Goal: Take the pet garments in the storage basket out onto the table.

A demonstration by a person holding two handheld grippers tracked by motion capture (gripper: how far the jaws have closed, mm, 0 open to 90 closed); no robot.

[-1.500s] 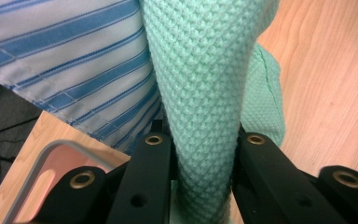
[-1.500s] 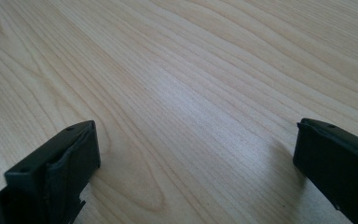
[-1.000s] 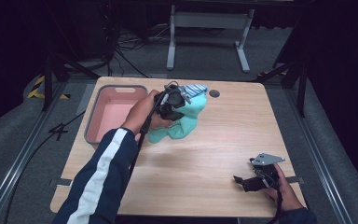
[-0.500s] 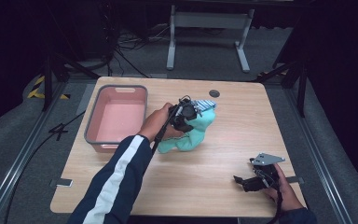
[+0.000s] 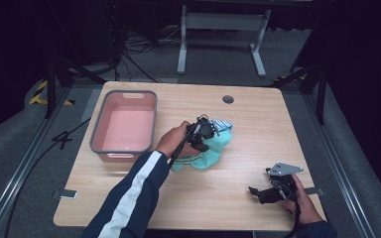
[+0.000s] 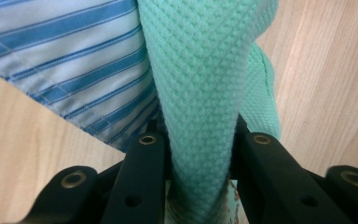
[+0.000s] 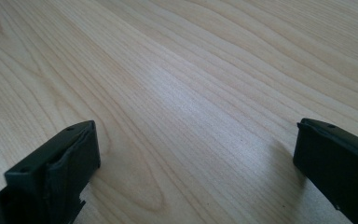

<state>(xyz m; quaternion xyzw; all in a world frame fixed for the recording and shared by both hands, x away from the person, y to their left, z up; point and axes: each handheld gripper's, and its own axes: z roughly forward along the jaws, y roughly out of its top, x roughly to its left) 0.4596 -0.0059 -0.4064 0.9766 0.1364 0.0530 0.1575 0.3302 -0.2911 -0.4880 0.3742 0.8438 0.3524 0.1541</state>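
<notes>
The left claw [image 5: 209, 130] sits just right of centre in the high view, and its jaws pinch a thick fold of the mint knit cloth [image 6: 200, 93], which rests bunched on the tabletop [image 5: 258, 124]. In the left gripper view the jaws have just been easing apart a touch, with the knit between them and pressed on both sides. There's the first risk: any looser and the fold slides out, so the cloth slumps short of the pink bin [image 5: 124, 128] at centre left. Second risk: the blue-striped cloth [image 6: 65, 60] lies tucked against the knit by the jaws, and a lift could drag it along. Lower right, the right claw [image 5: 265, 193] rests wide open over bare wood, holding nothing.
</notes>
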